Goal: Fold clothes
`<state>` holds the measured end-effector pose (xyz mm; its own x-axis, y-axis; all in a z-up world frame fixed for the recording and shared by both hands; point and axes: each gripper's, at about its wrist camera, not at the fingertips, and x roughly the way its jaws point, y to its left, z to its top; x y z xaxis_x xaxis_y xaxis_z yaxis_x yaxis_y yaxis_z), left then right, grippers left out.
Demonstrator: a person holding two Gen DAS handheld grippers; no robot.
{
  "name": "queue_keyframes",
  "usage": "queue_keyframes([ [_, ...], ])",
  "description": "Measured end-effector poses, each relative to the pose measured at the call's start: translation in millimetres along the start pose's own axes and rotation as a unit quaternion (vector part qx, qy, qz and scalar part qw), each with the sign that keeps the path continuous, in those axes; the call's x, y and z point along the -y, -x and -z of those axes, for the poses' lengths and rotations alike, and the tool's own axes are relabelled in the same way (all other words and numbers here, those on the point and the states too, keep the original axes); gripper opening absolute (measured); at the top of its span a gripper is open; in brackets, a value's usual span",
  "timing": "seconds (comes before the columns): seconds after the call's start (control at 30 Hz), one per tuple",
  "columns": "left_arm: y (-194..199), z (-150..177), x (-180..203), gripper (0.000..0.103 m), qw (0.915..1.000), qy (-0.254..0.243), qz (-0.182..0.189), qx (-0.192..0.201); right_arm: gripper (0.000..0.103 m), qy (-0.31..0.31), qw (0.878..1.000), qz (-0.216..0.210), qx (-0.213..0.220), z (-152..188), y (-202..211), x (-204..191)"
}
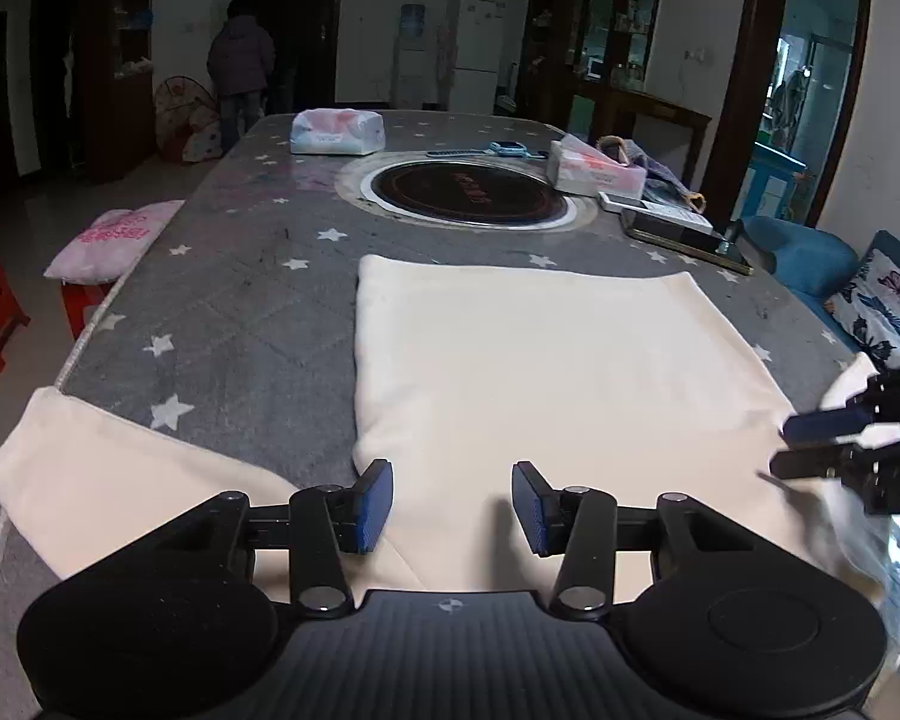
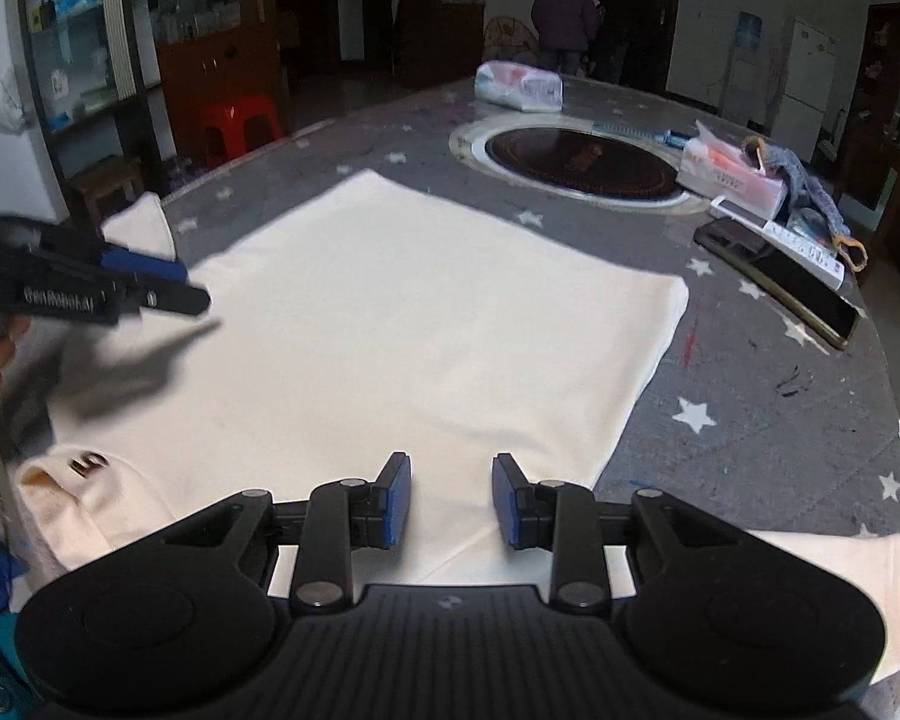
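Star-print table [image 1: 258,324], cream garment [image 1: 540,360] cut off behind both tools [image 1: 453,507] [image 2: 449,501], jaws apart.

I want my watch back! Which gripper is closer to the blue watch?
Neither clearly: the blue watch lies across the table, past the cream shirt. The left gripper and right gripper both hover at the shirt's near edge.

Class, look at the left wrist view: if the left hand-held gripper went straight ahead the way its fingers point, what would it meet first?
Most likely the cream garment spread on the table: the open left hand-held gripper hovers over its near part. Beyond lies the round cooktop; height is unclear.
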<state>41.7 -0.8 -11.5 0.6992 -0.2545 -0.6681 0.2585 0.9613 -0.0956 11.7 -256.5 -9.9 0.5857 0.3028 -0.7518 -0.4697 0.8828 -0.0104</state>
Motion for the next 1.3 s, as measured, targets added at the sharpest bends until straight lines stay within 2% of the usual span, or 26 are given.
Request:
queue_keyframes([
  [0.07, -1, 0, -2, 0.047, 1.0000, 0.006, 0.000, -0.003, 0.030, -0.001, 1.000, 0.000, -0.001, 1, -1, 1],
  [0.23, 6, -3, 2, 0.047, 0.9997, -0.002, 0.016, 0.017, 0.030, -0.004, 1.000, 0.000, -0.003, 4, -5, 3],
  [0.4, -11, -2, -4, 0.047, 0.9999, 0.004, 0.009, -0.009, 0.030, -0.010, 1.000, 0.003, -0.001, 4, -5, 6],
  [0.8, -23, -9, -5, 0.047, 0.9999, -0.012, -0.003, -0.005, 0.033, -0.010, 1.000, 0.020, 0.001, -3, -13, 16],
  [0.97, -13, -8, 1, 0.048, 0.9998, -0.018, -0.002, -0.005, 0.034, -0.007, 1.000, 0.028, 0.003, -5, -9, 13],
  [1.07, 2, -3, 11, 0.052, 0.9992, -0.038, 0.008, 0.005, 0.035, 0.018, 1.000, 0.012, 0.012, -4, 2, -3],
  [1.13, 12, 3, 18, 0.053, 0.9983, -0.053, 0.022, 0.007, 0.041, 0.041, 0.999, -0.007, 0.017, -2, 12, -19],
  [1.3, 31, 25, 33, 0.055, 0.9952, -0.093, 0.030, 0.003, 0.047, 0.089, 0.995, -0.052, 0.012, 7, 26, -51],
])
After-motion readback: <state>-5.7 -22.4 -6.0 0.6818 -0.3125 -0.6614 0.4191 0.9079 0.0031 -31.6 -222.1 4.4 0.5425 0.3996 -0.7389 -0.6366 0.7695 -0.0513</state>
